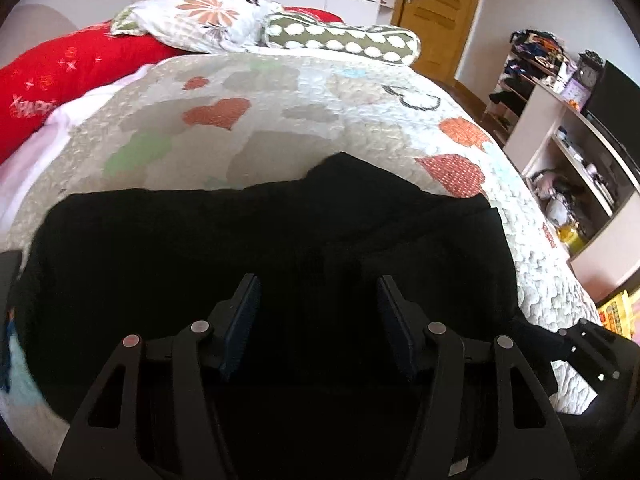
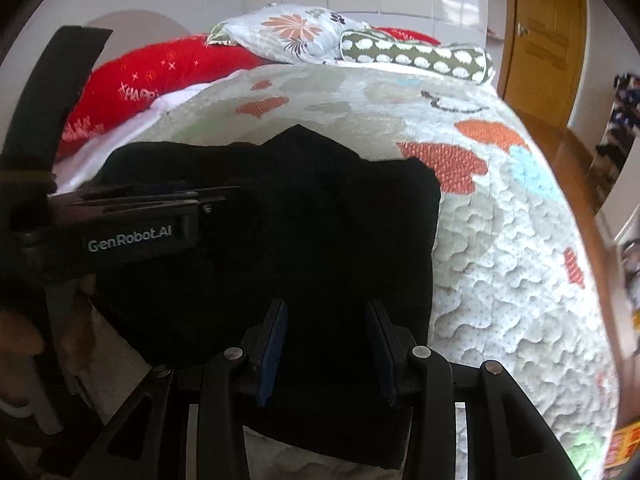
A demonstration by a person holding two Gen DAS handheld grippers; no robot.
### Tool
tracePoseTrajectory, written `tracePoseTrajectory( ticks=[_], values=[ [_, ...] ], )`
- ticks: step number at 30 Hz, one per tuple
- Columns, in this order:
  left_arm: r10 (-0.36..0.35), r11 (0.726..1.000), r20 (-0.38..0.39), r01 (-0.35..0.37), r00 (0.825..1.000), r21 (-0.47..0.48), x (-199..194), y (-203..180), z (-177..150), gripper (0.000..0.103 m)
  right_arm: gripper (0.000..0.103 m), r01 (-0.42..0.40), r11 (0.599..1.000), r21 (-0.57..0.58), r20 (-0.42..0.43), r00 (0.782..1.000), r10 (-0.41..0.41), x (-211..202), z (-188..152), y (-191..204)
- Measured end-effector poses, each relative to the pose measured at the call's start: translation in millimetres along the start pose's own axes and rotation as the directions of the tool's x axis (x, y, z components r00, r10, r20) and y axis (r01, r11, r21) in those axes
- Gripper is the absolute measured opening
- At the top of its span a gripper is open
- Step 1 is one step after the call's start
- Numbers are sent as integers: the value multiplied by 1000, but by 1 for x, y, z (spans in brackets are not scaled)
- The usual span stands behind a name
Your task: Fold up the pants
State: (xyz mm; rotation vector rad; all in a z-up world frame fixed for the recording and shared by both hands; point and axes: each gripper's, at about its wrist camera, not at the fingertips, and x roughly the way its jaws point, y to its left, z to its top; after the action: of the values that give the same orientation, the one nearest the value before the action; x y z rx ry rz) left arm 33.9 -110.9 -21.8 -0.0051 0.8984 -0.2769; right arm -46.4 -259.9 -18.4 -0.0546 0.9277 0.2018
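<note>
On the quilted bed (image 1: 360, 92), near its foot edge, black pants (image 1: 256, 240) lie bunched into a rough rectangle, apparently already folded at least once, far edge uneven with a peak sticking up. Left tongs (image 1: 318, 308) hover over the middle of the cloth, jaws apart, nothing pinched. Right tongs (image 2: 326, 336) sit over the near right part of the pants, jaws also apart with a narrower gap, pads clear of fabric as far as I can tell. Left device body shows from the side in the right wrist view, over the left part of the pants. Pants look soft, light, limp, thick in layers; will sag and slide, not fragile. Best hold probably at the near corners or near edge, pinching all layers together. Right edge of the pants is straight, with open quilt beyond it. Plenty of bare quilt ahead toward the floral pillow (image 1: 200, 16) and dotted bolster (image 1: 344, 40); red blanket (image 1: 60, 68) well apart at left.
</note>
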Motion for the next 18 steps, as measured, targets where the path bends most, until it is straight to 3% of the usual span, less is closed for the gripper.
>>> tracePoseTrajectory(
  ticks=[6,18],
  values=[
    [14,998,40,-12,999,-64,-24,19,-1,60,40,21,1000,23,0,1000,-21,-13,6,-5],
    [60,995,97,-52,993,-84,-58,37,-10,60,40,74,997,-11,55,996,-73,-33,24,7]
  ],
)
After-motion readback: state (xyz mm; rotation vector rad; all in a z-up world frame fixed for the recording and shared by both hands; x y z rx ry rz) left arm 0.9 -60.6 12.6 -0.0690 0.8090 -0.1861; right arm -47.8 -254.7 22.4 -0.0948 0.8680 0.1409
